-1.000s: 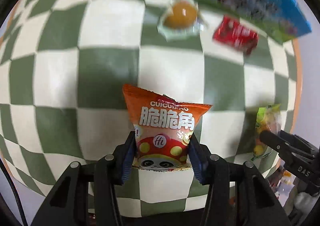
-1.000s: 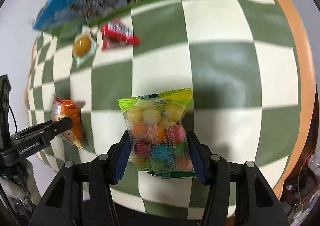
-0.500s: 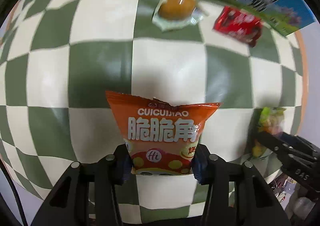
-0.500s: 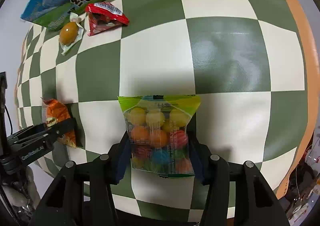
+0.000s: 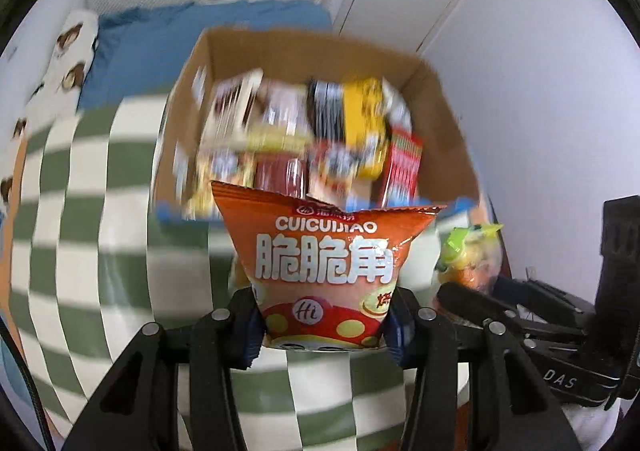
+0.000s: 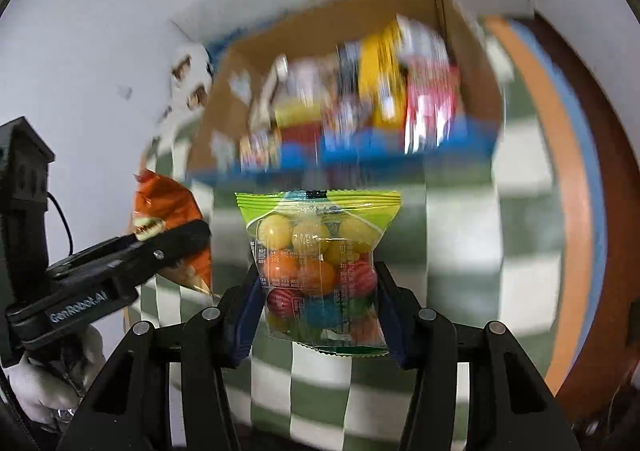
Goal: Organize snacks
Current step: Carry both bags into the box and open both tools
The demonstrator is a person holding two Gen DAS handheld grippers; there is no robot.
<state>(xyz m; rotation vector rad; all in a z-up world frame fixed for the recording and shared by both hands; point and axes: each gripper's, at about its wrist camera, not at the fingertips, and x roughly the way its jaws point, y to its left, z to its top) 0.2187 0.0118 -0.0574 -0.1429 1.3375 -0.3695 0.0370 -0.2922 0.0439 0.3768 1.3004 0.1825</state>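
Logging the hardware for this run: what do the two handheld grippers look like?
Both are matte black. The left gripper and right gripper have blue pads and silver screws. In the right wrist view, the left body reads "GenRobot.AI" with a black cable; the right's reads "DAS" from the left. A grey glove holds the left.

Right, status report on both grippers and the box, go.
Left gripper shut on orange chip bag. Right gripper shut on candy bag. Cardboard box ahead, open, already packed with snacks. Nothing between the bags and the box.
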